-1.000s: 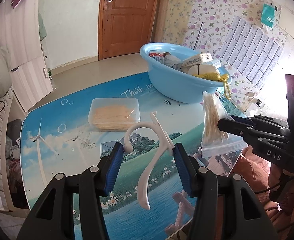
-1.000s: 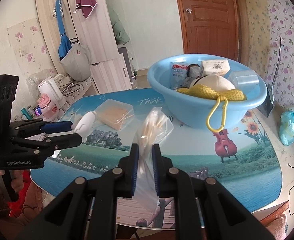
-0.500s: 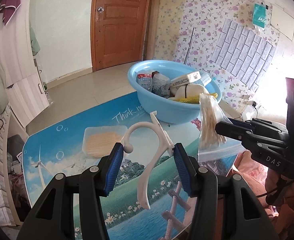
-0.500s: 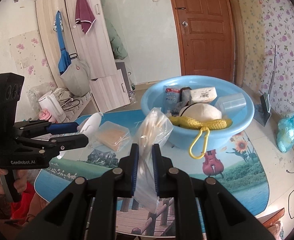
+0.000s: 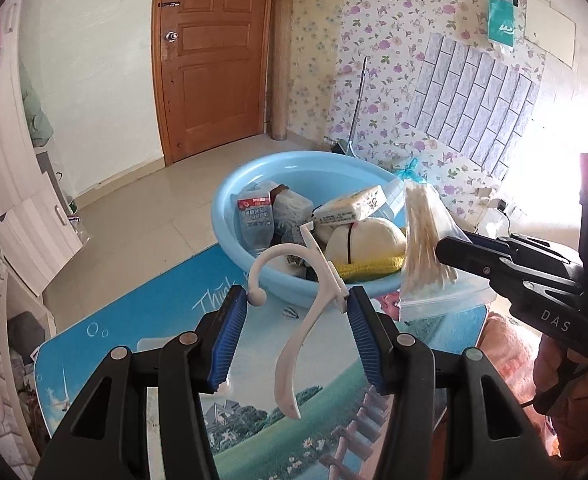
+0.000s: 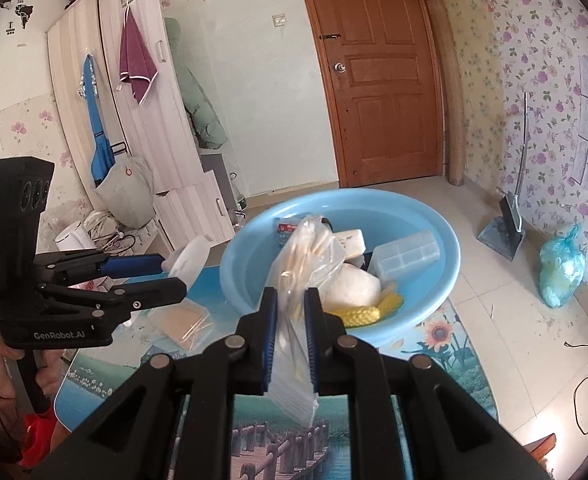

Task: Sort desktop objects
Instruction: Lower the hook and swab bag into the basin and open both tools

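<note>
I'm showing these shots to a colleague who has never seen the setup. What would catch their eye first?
Most likely the big light-blue basin at the table's far edge, piled with sorted odds and ends. In front of it each gripper carries something: the left gripper clamps a white plastic hook, and the right gripper pinches a clear bag of cotton swabs.

left wrist: looks close along left claw (image 5: 298,308), toward basin (image 5: 229,216).
right wrist: same, along right claw (image 6: 290,316).
shared: basin, worktop (image 6: 446,344).

Both grippers hung raised, side by side: the left gripper (image 5: 298,312) clamped half-wide, the right gripper (image 6: 290,330) pinched narrow.
</note>
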Demonstrator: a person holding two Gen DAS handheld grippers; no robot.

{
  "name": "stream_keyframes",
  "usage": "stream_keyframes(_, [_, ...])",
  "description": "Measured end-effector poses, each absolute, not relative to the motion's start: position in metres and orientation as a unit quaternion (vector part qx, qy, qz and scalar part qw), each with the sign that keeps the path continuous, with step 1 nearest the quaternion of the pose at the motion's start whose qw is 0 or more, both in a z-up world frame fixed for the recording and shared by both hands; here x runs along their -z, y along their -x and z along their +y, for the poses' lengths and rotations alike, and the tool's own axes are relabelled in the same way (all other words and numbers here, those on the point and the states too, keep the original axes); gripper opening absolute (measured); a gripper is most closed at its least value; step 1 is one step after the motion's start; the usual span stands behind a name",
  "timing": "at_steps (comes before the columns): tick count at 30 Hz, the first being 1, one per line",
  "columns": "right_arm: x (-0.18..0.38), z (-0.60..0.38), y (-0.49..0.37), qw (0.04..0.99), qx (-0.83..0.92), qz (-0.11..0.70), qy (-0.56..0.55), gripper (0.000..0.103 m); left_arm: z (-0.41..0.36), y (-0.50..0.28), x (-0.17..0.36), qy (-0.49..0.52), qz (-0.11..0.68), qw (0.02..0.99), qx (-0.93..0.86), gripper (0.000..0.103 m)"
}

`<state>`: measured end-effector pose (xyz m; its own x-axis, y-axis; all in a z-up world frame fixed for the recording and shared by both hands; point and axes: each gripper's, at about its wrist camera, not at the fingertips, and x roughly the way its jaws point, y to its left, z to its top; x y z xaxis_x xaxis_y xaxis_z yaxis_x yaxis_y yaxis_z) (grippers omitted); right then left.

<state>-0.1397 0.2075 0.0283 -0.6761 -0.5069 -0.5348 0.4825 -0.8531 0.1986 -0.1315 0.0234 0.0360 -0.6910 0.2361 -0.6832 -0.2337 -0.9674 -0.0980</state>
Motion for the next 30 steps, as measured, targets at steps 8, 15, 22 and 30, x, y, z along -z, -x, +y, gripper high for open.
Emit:
stream_keyframes(8, [-0.040, 0.214, 0.176, 0.258, 0.925, -0.026, -0.279, 0.013, 0.041, 0.186, -0.029, 0.378, 0.008, 0.140, -0.915, 0.051])
stream_keyframes(15, [-0.043, 0.210, 0.206, 0.247, 0.928, -0.025, -0.279, 0.013, 0.058, 0.220, -0.019, 0.383, 0.034, 0.149, -0.911, 0.052])
stream_keyframes(22, [-0.037, 0.199, 0.221, 0.236, 0.926, -0.017, -0.294, 0.013, 0.048, 0.220, -0.017, 0.381, 0.029, 0.146, -0.913, 0.066])
stream_keyframes(30, [-0.034, 0.187, 0.218, 0.206, 0.926, -0.006, -0.315, 0.034, 0.018, 0.192, -0.019, 0.374, 0.002, 0.126, -0.919, 0.081])
